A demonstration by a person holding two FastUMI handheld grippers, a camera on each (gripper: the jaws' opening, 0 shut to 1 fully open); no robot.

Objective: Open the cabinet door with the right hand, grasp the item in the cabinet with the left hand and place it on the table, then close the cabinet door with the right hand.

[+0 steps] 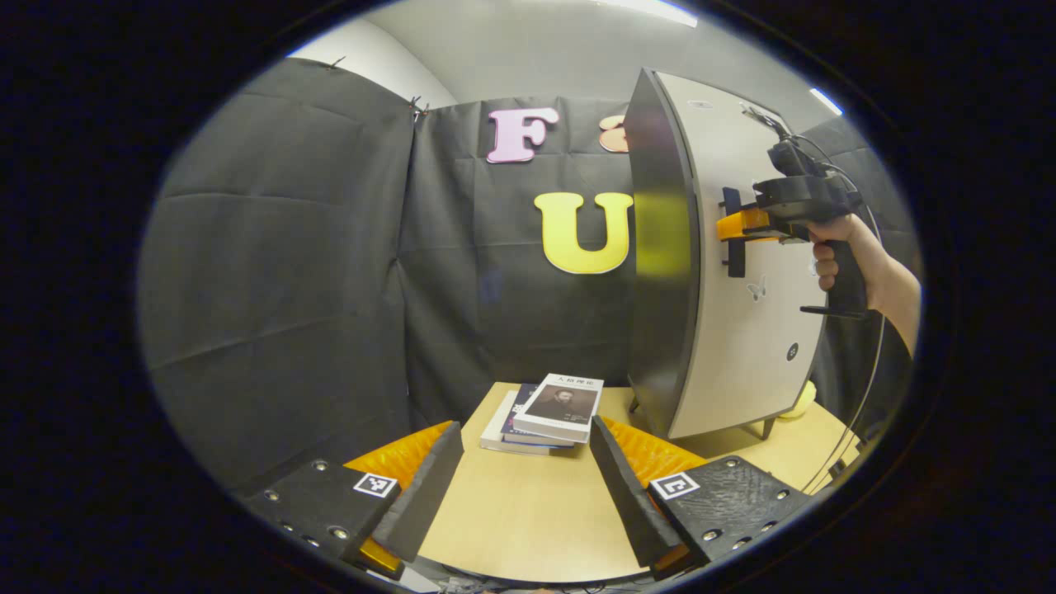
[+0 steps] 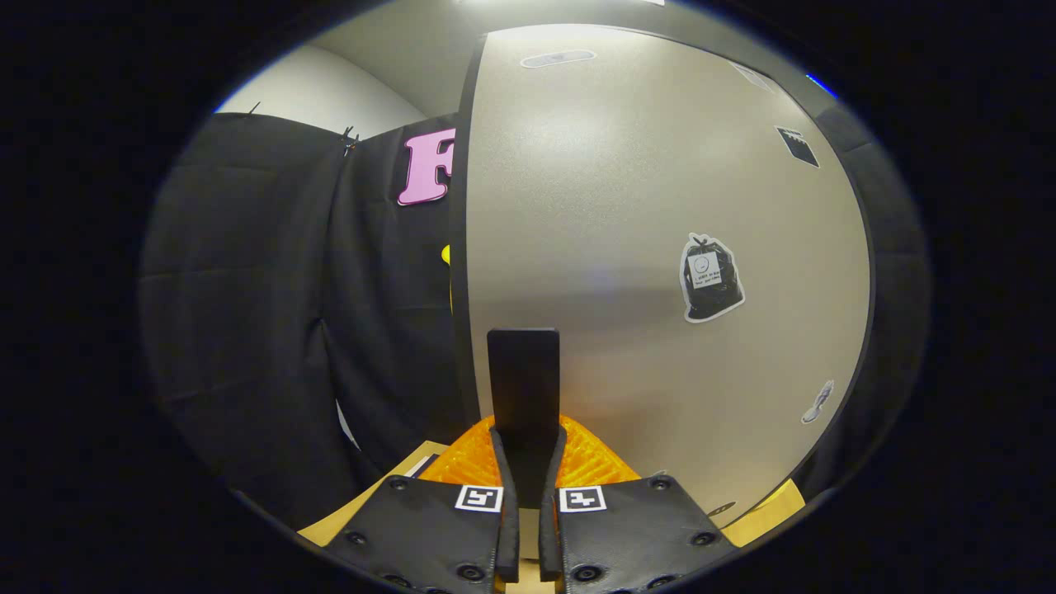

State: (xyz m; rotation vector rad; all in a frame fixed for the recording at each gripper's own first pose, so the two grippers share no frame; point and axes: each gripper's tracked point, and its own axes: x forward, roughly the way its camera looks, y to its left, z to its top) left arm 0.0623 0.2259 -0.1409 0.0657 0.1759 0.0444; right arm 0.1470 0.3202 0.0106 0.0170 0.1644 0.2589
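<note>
Gripping door handle (image 2: 523, 388), right gripper (image 2: 523, 487) is clamped on it; cabinet door (image 2: 627, 247) looks shut. Left gripper (image 1: 524, 487), fingers apart, hovers over table (image 1: 528, 520) near books (image 1: 549, 412). Item unseen inside cabinet. Step: opening. Next: pull door outward.

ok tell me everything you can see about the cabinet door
The cabinet door is a tall pale grey panel with a matte, laminate-like face and a dark edge. It carries a few small stickers, one like a black bag, and a black vertical handle. The right tongs are closed on that handle, held by a hand. The cabinet stands on short legs on the wooden table. Whether the door is shut or slightly open can't be told.
</note>
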